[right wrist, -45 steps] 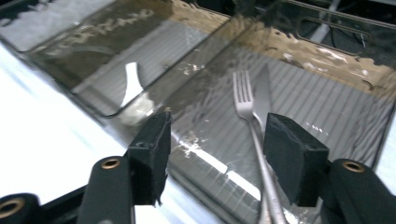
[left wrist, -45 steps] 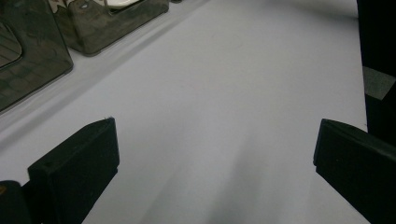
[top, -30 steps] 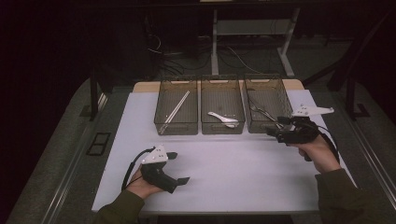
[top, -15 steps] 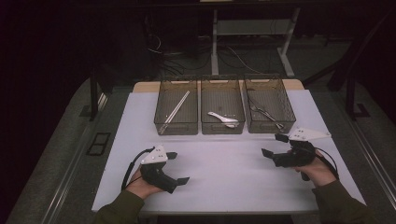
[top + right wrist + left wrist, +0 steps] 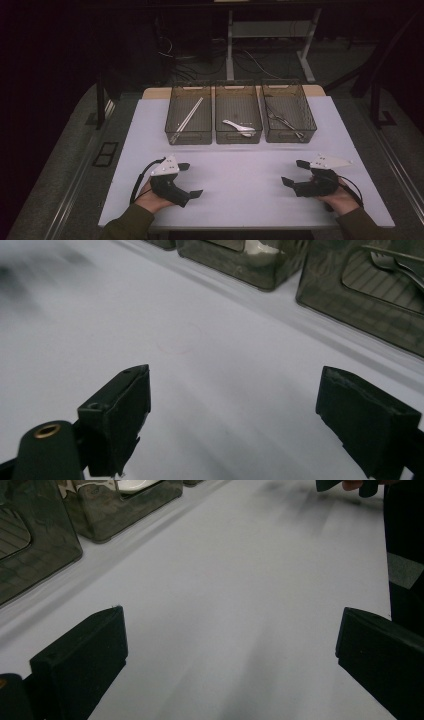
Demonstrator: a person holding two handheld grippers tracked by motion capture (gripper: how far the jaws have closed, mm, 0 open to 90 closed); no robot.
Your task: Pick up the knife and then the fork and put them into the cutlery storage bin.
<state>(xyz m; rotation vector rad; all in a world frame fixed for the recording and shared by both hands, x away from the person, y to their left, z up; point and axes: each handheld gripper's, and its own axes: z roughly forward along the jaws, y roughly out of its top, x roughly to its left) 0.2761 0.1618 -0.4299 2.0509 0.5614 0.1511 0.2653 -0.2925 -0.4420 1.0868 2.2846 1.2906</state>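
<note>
Olive-green sleeves (image 5: 125, 222), black claws (image 5: 190, 180), grey three-cornered top plates (image 5: 165, 167), black trailing cables (image 5: 139, 177)

Two hand-held claws, left claw (image 5: 189, 180) and right claw (image 5: 294, 173), rested open on the white tabletop (image 5: 240, 170) before three bins (image 5: 239, 137).

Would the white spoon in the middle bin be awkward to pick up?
Probably. The white spoon looks glossy and hard, so likely slippery and maybe chippable. It lies flat in the middle bin, whose walls may crowd open jaws.
</note>
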